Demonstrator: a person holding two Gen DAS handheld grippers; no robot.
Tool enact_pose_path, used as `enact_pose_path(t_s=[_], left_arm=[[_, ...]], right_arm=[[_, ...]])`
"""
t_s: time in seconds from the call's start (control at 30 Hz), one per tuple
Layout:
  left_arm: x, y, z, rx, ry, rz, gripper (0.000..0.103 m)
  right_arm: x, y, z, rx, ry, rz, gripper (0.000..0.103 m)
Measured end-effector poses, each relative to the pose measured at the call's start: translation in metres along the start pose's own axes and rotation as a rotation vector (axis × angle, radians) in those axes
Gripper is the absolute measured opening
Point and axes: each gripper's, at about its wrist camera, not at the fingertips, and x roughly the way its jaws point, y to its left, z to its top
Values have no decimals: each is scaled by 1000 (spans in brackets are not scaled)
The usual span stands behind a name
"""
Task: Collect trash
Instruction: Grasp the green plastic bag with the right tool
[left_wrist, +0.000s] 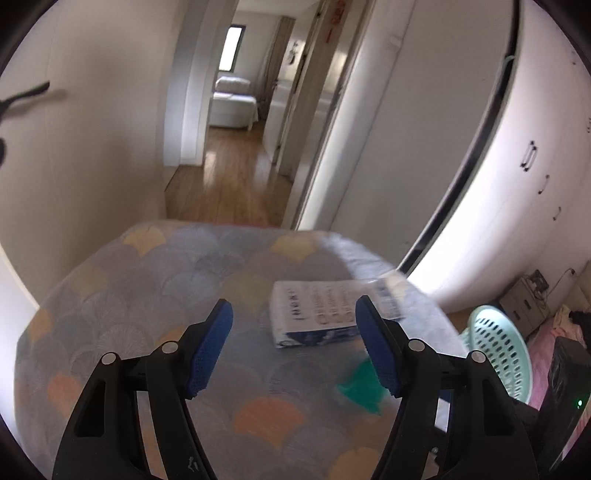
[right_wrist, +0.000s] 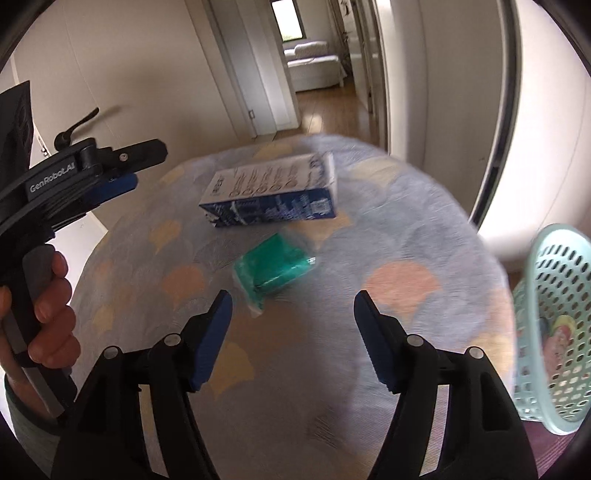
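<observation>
Both claws, left (left_wrist: 293, 334) and right (right_wrist: 293, 325), hang spread and empty over the patterned surface (right_wrist: 406, 229); carton (right_wrist: 273, 195) and green packet (right_wrist: 275, 267) lie mid-surface, basket (right_wrist: 550, 317) off its right edge.

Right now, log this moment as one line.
left gripper open, empty | right gripper open, empty | carton, green packet on table | basket at right

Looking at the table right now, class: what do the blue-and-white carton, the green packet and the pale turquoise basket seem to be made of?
Blue-and-white carton: printed paperboard, probably; sharp folded edges, flat matte faces.
Green packet: likely thin plastic film; crinkled, clear glossy edges.
Pale turquoise basket: moulded plastic, apparently; even perforated holes, smooth rim.
</observation>
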Motion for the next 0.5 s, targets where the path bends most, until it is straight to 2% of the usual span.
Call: enact_pose_path(t_s=[0.1,0.2,0.27,0.5], left_arm=[[11,13,-3,-19,21,2,64],[18,25,-1,-27,30,-1,64],[23,31,2,-17,39,-6,64],[39,33,6,50,88,-28,65]], right_arm=[[22,8,2,15,35,7,65],[34,19,7,3,30,-39,65],[41,24,12,23,42,-21,65],[54,44,19,30,3,-147,62]])
